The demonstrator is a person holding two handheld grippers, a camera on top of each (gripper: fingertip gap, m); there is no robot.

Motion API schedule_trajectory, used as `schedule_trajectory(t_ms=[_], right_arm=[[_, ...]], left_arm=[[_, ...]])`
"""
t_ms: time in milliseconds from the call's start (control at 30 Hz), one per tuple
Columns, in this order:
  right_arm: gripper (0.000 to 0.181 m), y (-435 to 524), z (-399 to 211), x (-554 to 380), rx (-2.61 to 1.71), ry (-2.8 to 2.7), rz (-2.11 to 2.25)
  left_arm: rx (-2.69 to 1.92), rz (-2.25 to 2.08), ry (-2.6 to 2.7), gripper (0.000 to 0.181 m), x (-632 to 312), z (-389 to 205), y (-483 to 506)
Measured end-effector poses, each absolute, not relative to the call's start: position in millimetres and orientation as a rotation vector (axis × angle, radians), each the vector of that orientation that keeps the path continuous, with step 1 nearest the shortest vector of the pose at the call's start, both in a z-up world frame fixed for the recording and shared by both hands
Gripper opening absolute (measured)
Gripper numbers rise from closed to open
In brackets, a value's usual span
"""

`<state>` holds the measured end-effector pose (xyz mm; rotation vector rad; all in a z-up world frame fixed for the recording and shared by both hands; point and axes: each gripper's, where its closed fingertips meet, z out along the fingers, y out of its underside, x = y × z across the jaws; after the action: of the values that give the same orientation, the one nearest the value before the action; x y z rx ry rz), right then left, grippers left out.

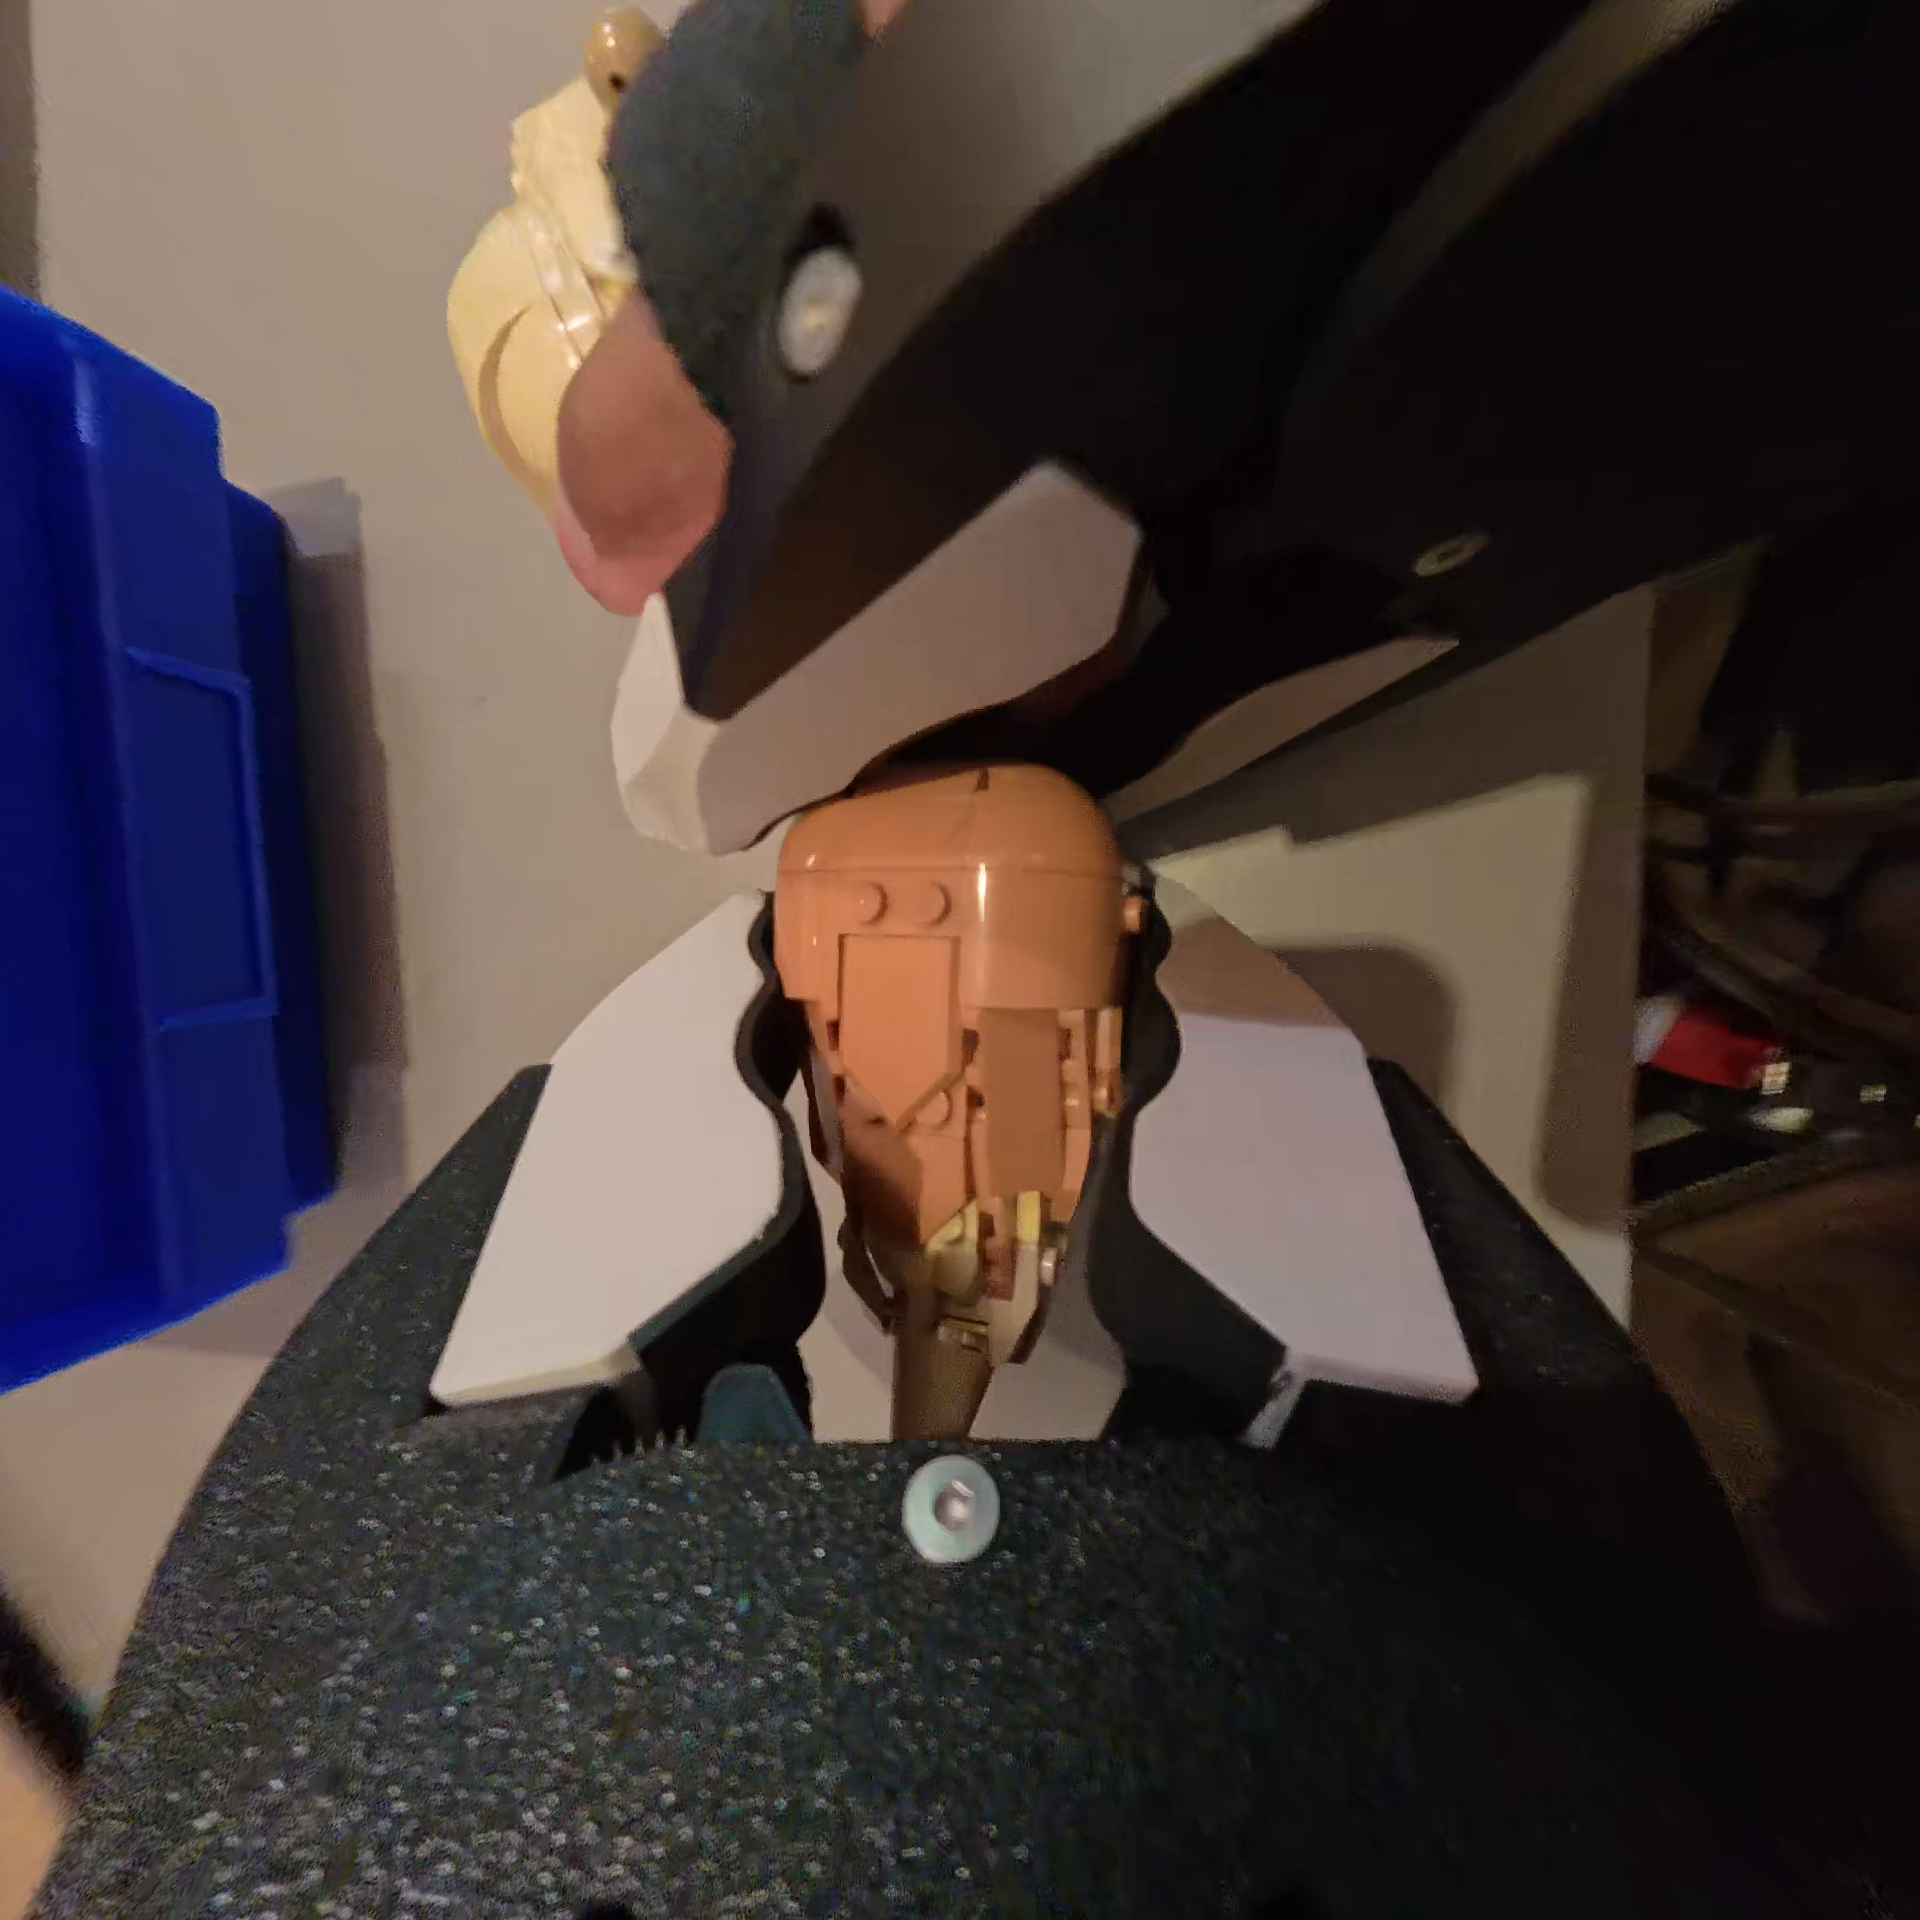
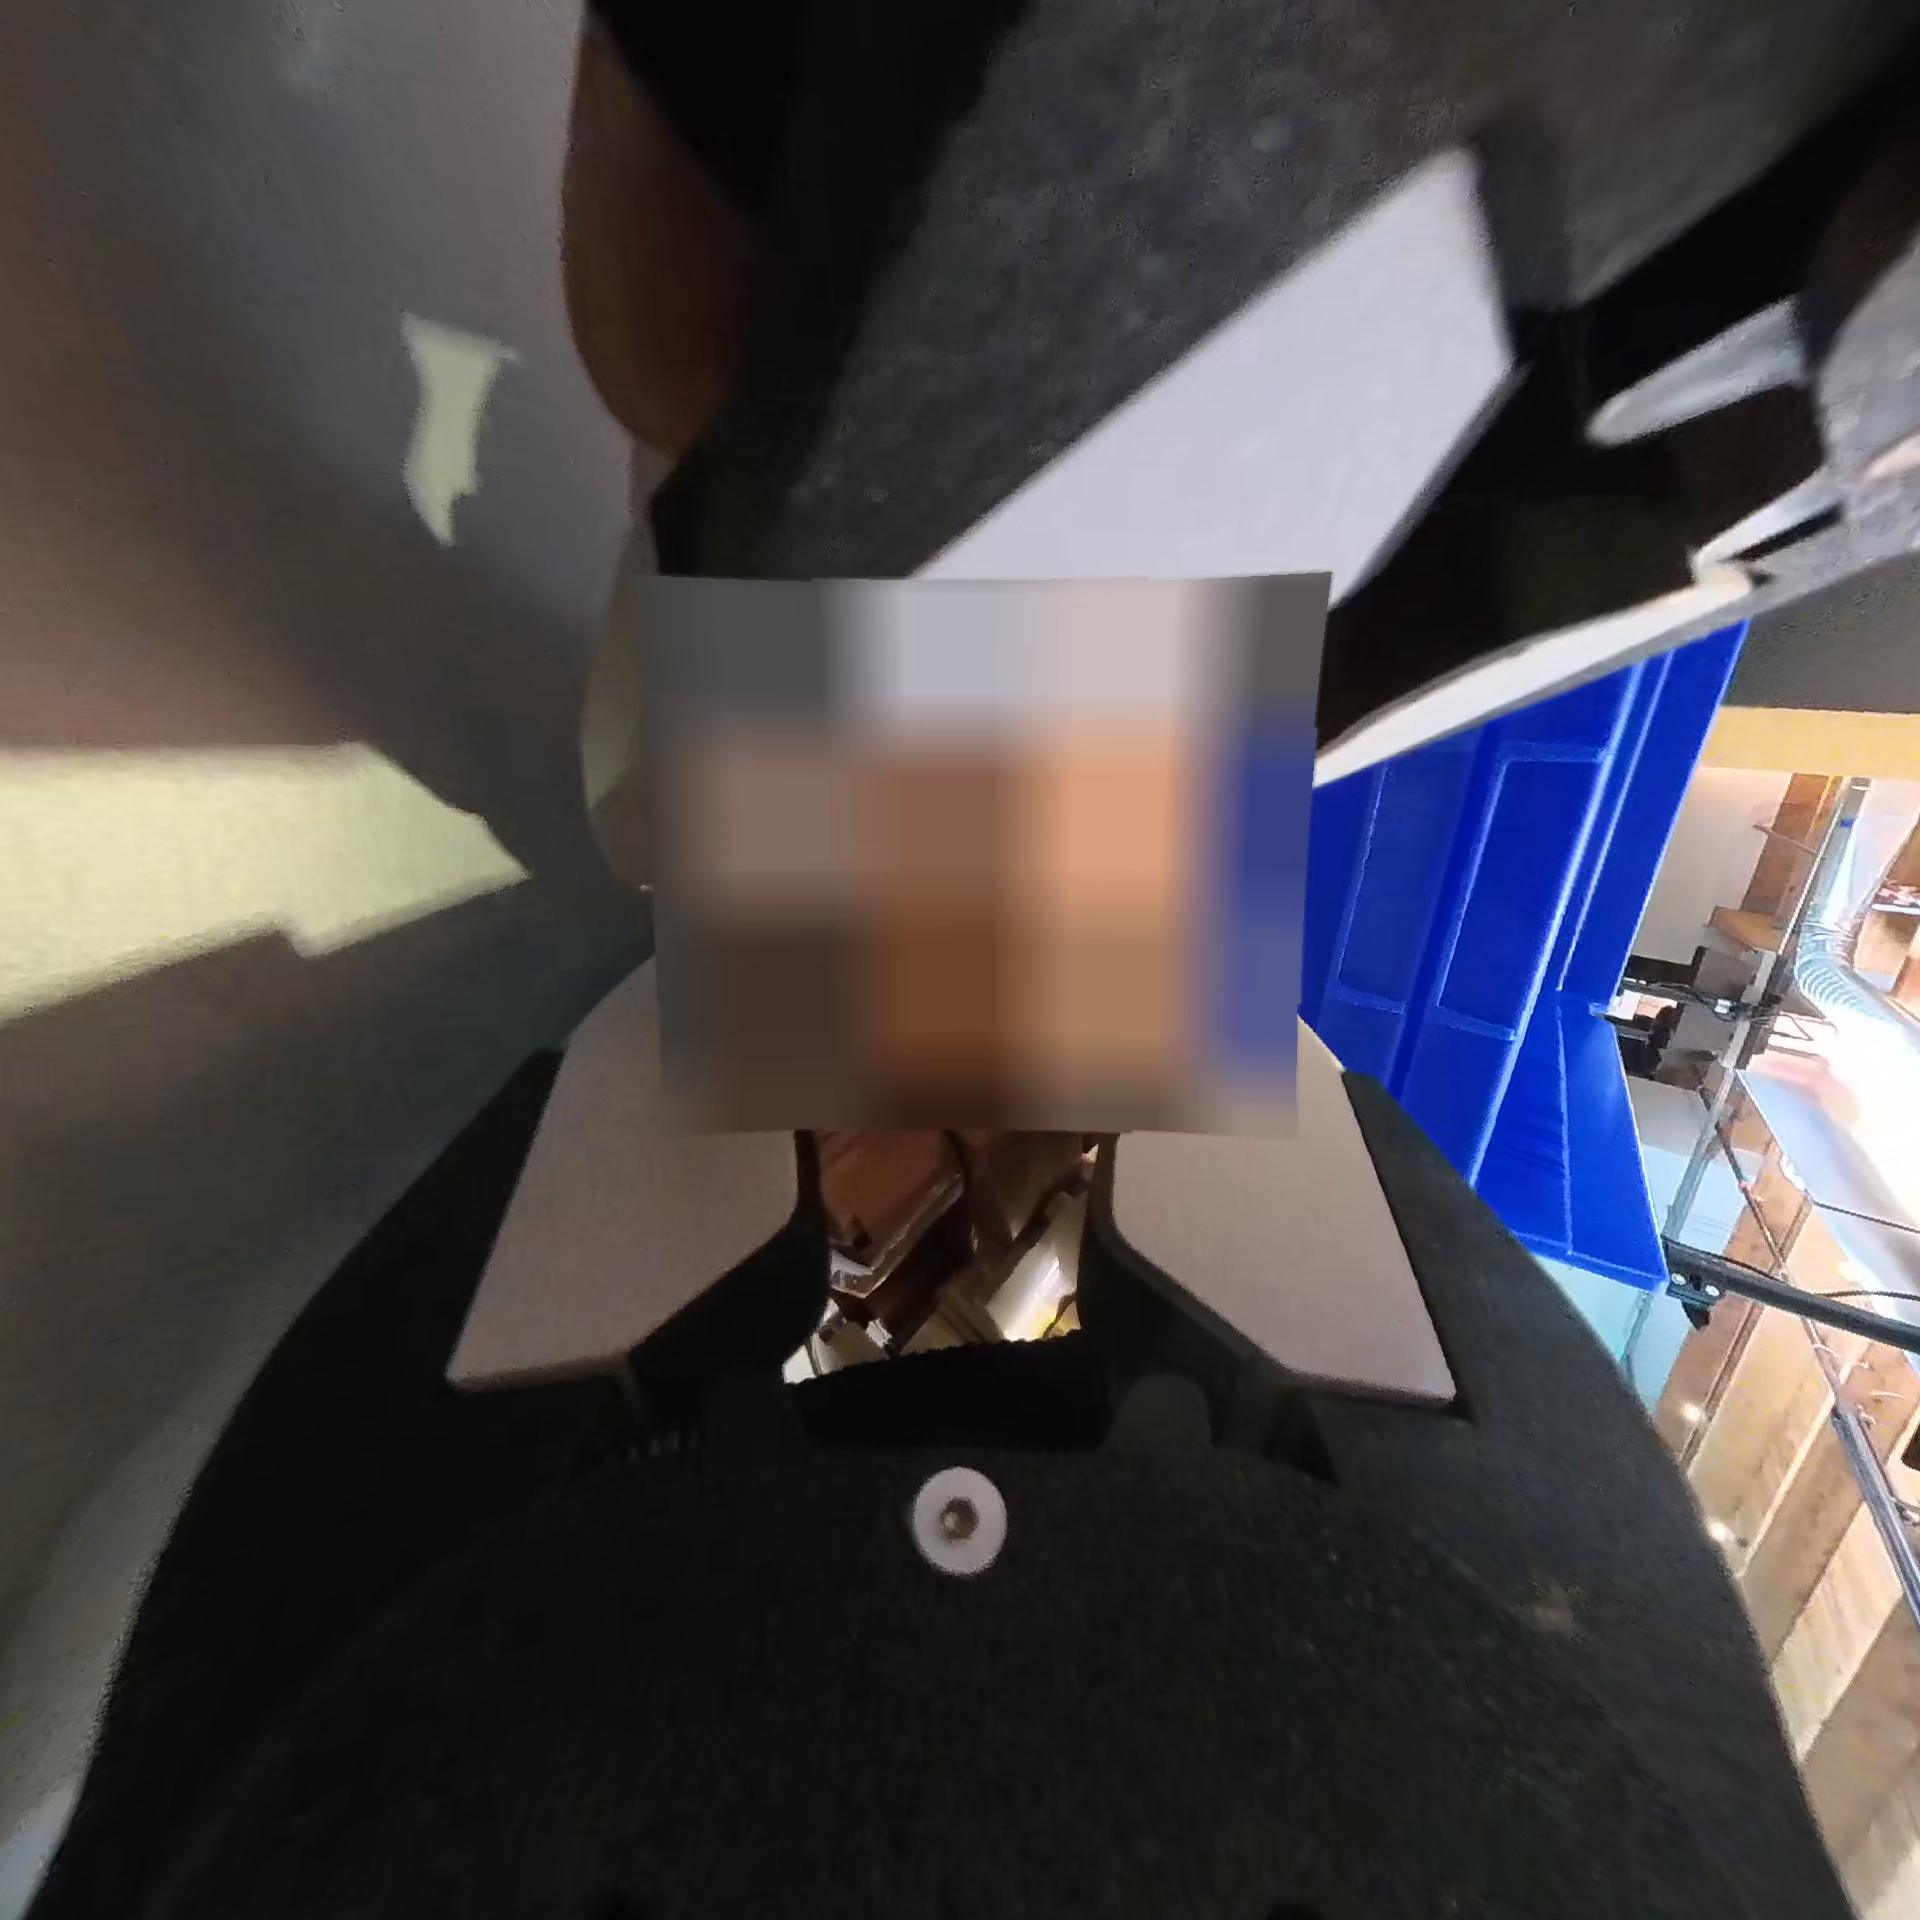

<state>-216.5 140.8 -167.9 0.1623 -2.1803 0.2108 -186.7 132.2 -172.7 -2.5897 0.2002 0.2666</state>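
Between left claw [image 1: 951,1039] fingers, tan brick model [image 1: 951,997] gripped, right claw [image 2: 951,1236] clamping brown bricks [image 2: 894,1195], tips blurred.

Left wrist view: sits on the left claw [image 1: 951,1039], looks forward along its 2 fingers, very near a tan brick model [image 1: 951,997]; behind it a pale wall, a blue bin [image 1: 135,831] at left.
Right wrist view: sits on the right claw [image 2: 951,1226], looks forward along its 2 fingers, tilted, equally near; centre covered by a blurred patch.
Shared: the model, the blue bin [image 2: 1507,935], and each view's top shows the other claw close up.
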Motion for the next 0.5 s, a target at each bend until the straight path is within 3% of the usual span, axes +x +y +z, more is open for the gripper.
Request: schedule_trajectory(t_ms=[33,400,500], right_arm=[[0.059,140.8,-167.9,-216.2,0.169,-2.18,0.211],[0.059,138.6,-167.7,-212.7,0.216,-2.188,0.219],[0.058,137.2,-167.4,-212.3,0.236,-2.175,0.23]], left_arm=[[-2.58,0.196,0.149,0.063,-183.9,-172.3,131.7],[-2.528,0.248,0.189,0.061,-182.1,-171.9,127.1],[-2.503,0.08,0.094,0.061,-177.4,-172.3,126.5]])
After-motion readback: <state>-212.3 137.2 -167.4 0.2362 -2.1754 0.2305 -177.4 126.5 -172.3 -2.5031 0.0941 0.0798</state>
